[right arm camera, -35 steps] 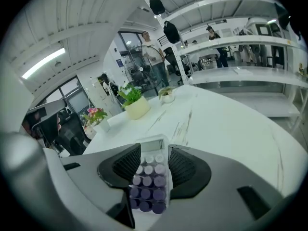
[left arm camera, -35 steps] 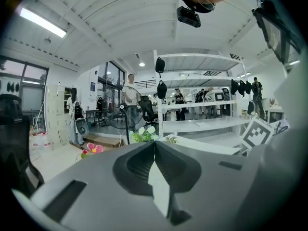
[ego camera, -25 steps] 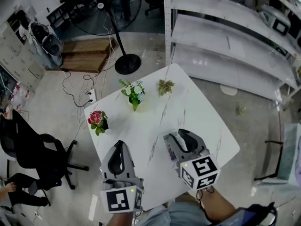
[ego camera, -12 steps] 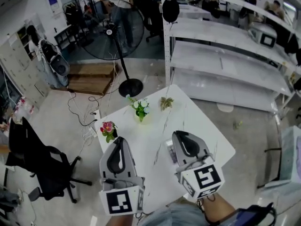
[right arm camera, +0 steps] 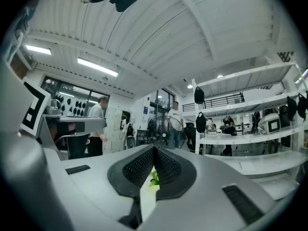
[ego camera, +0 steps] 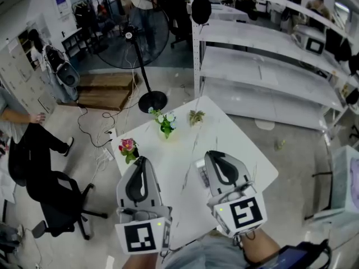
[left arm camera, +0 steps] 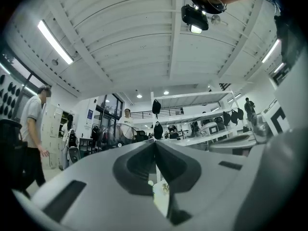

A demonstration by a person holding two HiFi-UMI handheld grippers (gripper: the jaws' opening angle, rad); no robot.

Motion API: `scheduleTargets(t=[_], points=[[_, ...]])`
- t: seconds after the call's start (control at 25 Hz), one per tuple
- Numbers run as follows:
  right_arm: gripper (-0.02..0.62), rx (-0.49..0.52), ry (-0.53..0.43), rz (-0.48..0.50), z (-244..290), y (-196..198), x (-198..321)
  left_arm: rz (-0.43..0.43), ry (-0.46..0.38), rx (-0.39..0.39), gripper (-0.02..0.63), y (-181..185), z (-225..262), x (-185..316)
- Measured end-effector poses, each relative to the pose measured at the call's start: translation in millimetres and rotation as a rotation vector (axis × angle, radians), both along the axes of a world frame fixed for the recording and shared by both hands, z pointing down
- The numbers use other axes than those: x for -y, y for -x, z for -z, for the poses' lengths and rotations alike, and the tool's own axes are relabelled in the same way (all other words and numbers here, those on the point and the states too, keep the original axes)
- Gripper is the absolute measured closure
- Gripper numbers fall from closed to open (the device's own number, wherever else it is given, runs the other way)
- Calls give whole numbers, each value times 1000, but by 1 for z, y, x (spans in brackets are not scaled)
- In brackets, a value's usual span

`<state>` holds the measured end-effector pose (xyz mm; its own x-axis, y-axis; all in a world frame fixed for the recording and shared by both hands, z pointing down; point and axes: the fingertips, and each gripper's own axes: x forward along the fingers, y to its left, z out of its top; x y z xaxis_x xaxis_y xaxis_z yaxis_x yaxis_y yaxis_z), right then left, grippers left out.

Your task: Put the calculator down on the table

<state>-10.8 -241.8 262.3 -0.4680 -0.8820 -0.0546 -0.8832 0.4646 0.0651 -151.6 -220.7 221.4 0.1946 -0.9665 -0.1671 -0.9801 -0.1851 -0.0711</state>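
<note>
Both grippers hang above the white table point(ego camera: 247, 161) and point level across the room. My left gripper point(ego camera: 140, 160) is shut with nothing in it; in the left gripper view its jaws point(left arm camera: 155, 143) meet at the tips. The right gripper point(ego camera: 216, 154) is also shut and empty, its dark pads point(right arm camera: 144, 165) pressed together in the right gripper view. A flat grey thing point(ego camera: 201, 174), probably the calculator, lies on the table just left of the right gripper and is partly hidden by it.
Three small flower pots stand on the far half of the table: pink point(ego camera: 128, 148), white and blue point(ego camera: 164, 120), dried point(ego camera: 196, 116). A standing fan point(ego camera: 137, 32), an office chair point(ego camera: 50, 189), white shelving point(ego camera: 269, 66) and a person point(ego camera: 17, 116) surround the table.
Both grippers have risen away from the table top, and the head view has tilted up. The right gripper's jaws, apart a second ago, have closed empty.
</note>
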Motion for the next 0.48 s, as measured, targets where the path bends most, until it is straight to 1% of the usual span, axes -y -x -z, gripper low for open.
scheduleTargets(t=[0.48], points=[[583,3,-4,-5,3,2,-5,-4,-4,-13,598,1,0,-5]])
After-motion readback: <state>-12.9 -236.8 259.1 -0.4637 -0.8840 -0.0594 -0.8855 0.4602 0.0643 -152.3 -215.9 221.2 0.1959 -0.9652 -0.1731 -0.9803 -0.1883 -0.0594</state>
